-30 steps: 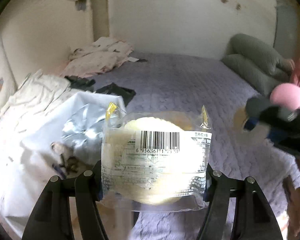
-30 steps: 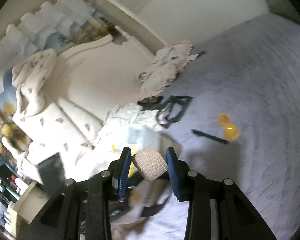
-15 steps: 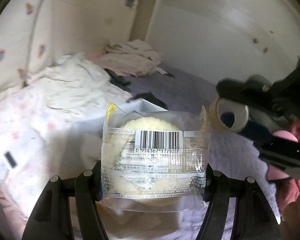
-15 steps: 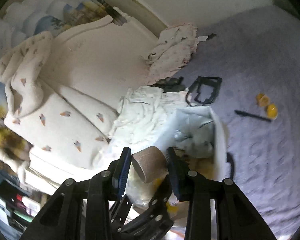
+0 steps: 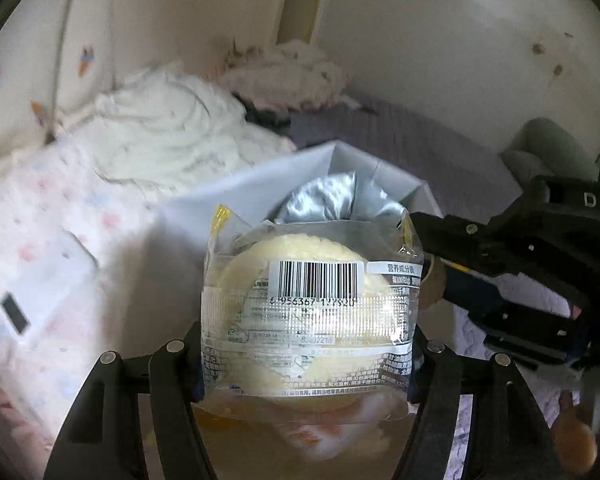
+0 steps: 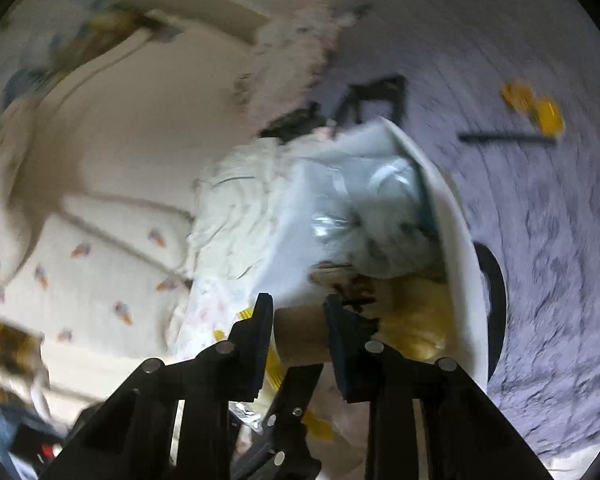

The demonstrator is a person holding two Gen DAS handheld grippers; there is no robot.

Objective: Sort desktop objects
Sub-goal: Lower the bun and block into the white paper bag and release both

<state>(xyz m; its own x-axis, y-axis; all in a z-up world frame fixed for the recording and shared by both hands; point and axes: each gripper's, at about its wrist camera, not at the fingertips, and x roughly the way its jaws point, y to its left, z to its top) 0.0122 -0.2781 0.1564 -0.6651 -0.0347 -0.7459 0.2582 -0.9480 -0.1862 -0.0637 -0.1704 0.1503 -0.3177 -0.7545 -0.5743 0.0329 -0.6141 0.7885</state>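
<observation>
Clear plastic: your left claw (image 5: 308, 344) is clamping a wrapped pastry (image 5: 312, 312), barcode side facing the camera, pale round bun showing through the wrapper.
Left claw state: you are gripping the pastry from both sides, jaws pressed against the wrapper edges.
Pastry location: it is hanging in the air right over the white box (image 5: 260, 184), in front of a silver foil bag (image 5: 324, 200) lying inside that box.
Right claw: your right claw (image 6: 298, 330) is pinching a tan tape roll (image 6: 300, 334) between its blue pads; the roll is blurred.
Tape roll location: you are holding it at the near end of the white box (image 6: 456, 248), low over the yellowish contents in the box.
Cross view: the right claw (image 5: 436, 276) is reaching in from the right of the left camera, just beside the pastry.
Box setting: the box is sitting on a purple bedspread (image 6: 540, 220), next to rumpled white bedding (image 5: 160, 136).
Loose items: a yellow object (image 6: 534, 106) and a black pen (image 6: 504, 137) are lying on the bedspread, well apart from the box.
Image quality: the right view is smearing with motion.
</observation>
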